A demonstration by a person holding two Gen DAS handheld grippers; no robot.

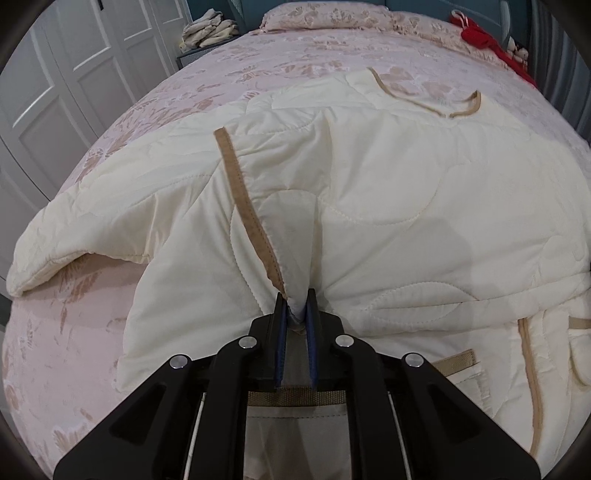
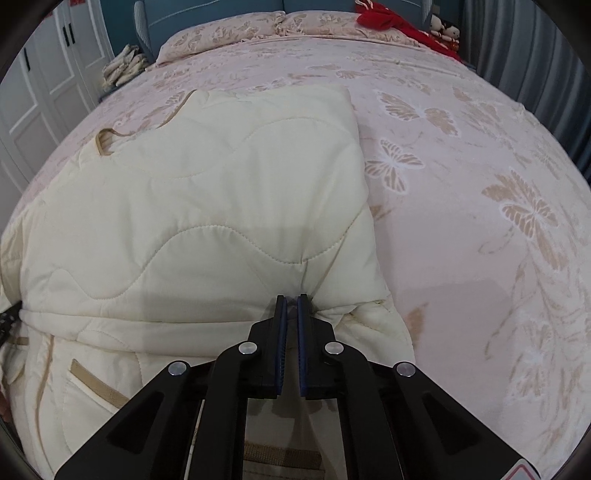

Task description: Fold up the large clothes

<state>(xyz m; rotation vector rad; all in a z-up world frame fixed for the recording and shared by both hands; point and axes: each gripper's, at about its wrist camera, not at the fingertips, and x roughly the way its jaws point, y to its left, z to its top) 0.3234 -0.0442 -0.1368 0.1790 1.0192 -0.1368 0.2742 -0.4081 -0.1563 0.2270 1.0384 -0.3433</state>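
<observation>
A cream quilted garment [image 1: 369, 177] with tan trim lies spread on the pink bed. It also shows in the right wrist view [image 2: 221, 192]. My left gripper [image 1: 296, 295] is shut on a bunched fold of the garment beside a tan trim strip [image 1: 243, 206]. My right gripper [image 2: 291, 299] is shut on a fold at the garment's near right edge. A tan-edged pocket [image 2: 96, 384] shows on the layer below, at the lower left of the right wrist view.
The pink floral bedspread [image 2: 480, 184] stretches to the right of the garment. Pillows [image 2: 221, 33] lie at the headboard. A red cloth [image 2: 384, 18] and soft toys [image 2: 445, 29] sit at the far right corner. White wardrobe doors [image 1: 55, 85] stand left, with folded cloths [image 1: 210, 31] beside them.
</observation>
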